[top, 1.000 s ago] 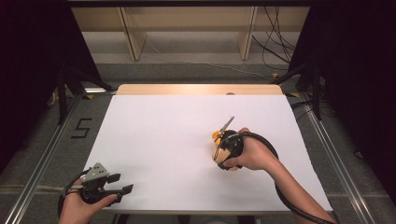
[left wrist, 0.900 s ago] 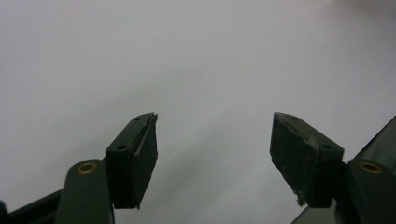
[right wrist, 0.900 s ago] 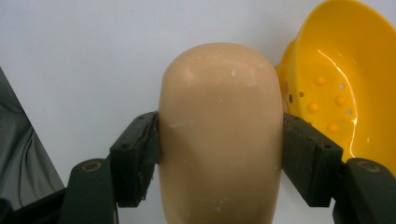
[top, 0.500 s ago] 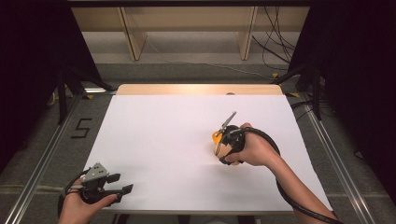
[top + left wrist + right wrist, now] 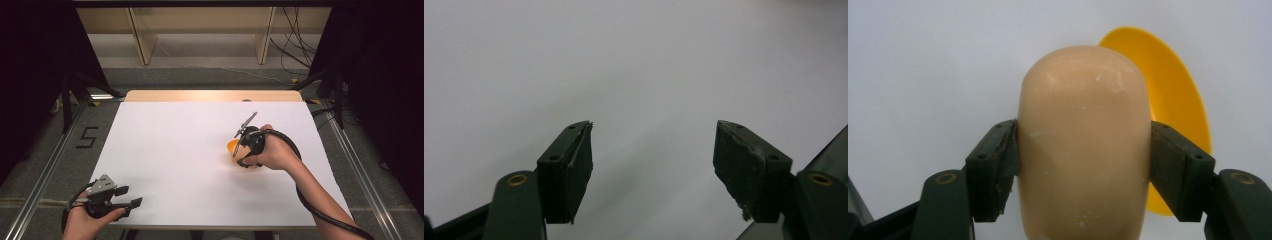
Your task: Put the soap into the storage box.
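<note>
While right tongs (image 5: 1083, 145) clench peach rounded block (image 5: 1083, 150), long axis pointing away; left tongs (image 5: 654, 155) released.

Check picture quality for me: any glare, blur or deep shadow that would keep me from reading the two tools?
High view: table evenly lit, black surroundings, left tool small but sharp. Left gripper view: jaws crisp, wide apart, soft shadows beneath. Right gripper view: right tool clamps the beige rounded object, faint shiny specks on it, no washout; yellow dish behind is slightly soft.
</note>
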Available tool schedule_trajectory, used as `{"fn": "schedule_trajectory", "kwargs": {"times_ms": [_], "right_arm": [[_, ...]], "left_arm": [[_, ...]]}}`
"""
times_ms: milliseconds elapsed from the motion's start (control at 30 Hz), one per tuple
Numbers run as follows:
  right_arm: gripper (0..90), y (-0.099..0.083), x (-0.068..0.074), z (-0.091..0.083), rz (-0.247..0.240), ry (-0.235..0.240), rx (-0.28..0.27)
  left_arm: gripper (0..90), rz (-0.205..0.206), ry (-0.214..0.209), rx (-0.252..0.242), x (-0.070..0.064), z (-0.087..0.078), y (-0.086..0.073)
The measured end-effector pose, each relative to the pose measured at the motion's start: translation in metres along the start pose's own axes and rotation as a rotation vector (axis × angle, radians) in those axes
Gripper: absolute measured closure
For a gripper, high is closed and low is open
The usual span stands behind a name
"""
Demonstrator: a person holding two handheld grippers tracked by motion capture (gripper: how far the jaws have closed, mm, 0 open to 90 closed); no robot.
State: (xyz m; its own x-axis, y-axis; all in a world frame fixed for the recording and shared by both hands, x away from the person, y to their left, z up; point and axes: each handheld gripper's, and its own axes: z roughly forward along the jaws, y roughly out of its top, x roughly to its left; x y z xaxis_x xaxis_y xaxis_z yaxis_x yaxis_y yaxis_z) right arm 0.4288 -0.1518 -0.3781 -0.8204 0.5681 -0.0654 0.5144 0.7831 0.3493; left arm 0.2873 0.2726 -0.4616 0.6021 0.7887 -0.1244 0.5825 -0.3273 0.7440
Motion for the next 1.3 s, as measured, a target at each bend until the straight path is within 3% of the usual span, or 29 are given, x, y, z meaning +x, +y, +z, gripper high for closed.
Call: {"fn": "schedule_trajectory", "kwargs": {"times_ms": [400, 1167, 1300], "right_arm": [[33.9, 0.002, -0.012, 0.003, 0.02, -0.027, -0.01], [33.8, 0.011, -0.024, 0.013, -0.023, -0.047, -0.029], [33.9, 0.011, -0.024, 0.015, -0.01, -0.05, -0.028]], "left_arm": [[31.8, -0.002, -0.003, 0.008, 0.0, 0.0, 0.0], [31.8, -0.01, 0.002, -0.004, 0.0, 0.001, 0.0], [31.8, -0.005, -0.002, 0.0, 0.0, 0.0, 0.0]]}}
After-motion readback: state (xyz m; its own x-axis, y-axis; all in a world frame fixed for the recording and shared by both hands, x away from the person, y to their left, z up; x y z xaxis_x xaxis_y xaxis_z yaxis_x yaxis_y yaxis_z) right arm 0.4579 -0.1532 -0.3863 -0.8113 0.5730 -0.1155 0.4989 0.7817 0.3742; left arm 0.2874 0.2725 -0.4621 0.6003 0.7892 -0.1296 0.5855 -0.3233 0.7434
